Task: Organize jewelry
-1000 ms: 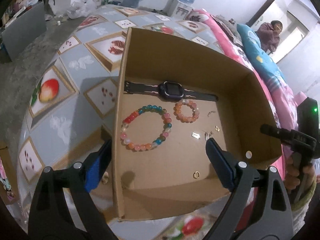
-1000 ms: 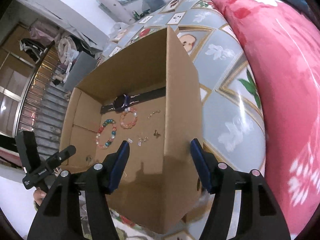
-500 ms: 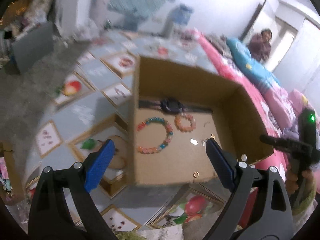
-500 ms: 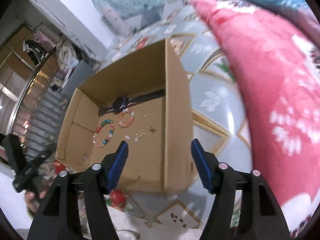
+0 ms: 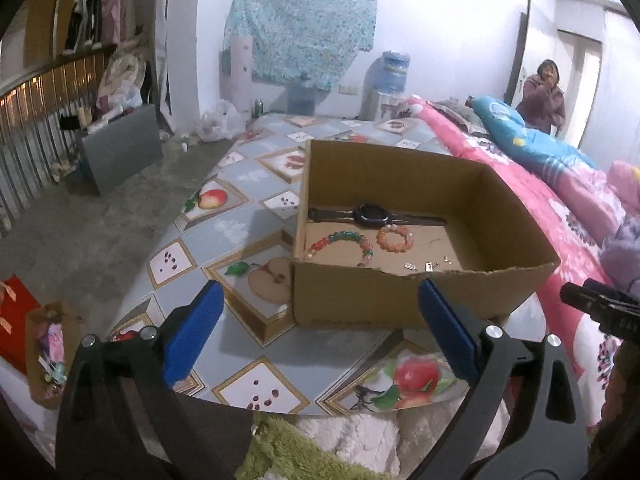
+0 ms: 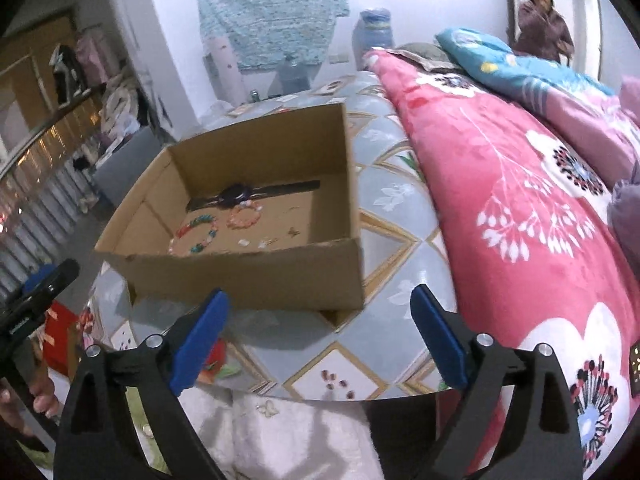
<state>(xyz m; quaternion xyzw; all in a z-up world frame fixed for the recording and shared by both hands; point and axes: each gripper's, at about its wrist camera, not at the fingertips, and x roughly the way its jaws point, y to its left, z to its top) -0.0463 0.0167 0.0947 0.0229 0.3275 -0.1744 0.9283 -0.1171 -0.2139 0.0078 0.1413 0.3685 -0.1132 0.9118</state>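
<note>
Both grippers, left and right, hang spread and empty, jaws opening, just short of the open brown cardboard box. Ahead inside lie bead bracelets and a dark wristwatch, strap crosswise along the far wall.

tiny trinkets in box — too small to identify.

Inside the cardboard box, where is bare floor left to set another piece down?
Bare floor in the box: the right part beyond the orange bracelet. Crowded: the watch along the far wall, the multicoloured bracelet, small pieces near the front.
</note>
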